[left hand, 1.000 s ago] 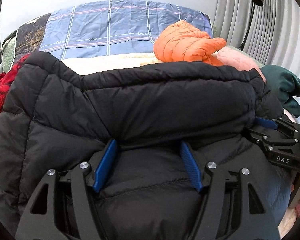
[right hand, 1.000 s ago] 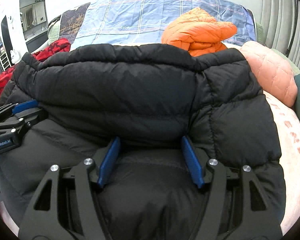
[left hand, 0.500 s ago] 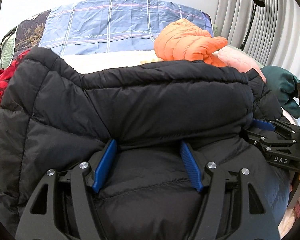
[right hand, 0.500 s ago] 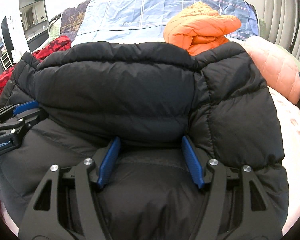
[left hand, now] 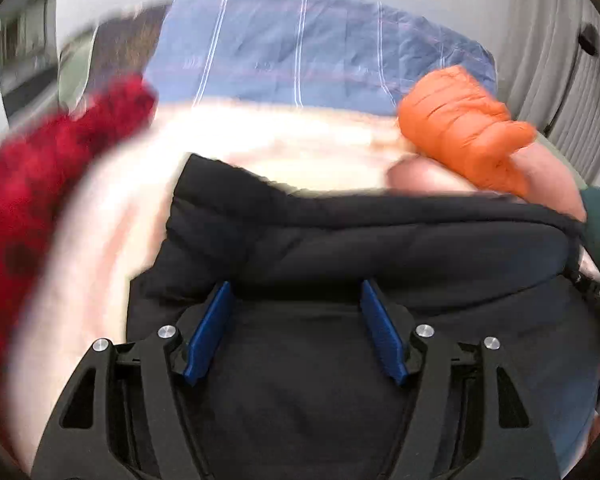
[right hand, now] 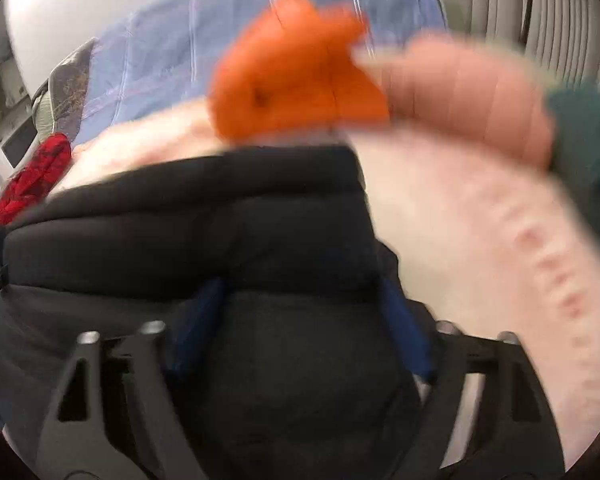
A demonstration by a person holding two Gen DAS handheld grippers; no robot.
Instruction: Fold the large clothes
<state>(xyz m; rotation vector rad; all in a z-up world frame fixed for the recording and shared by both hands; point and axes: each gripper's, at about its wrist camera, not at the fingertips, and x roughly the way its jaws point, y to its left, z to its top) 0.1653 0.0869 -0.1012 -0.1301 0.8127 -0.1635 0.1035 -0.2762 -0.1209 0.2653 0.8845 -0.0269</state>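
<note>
Blanket point(left hand: 112, 216) lies bare beside jacket's point(left hand: 380, 248) left edge.

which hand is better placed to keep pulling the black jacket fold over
Left, probably. The left gripper has its blue fingers pressed on the black puffer jacket. The right gripper is opening, its fingers spread around the jacket, so its grip looks like it is letting go.
</note>
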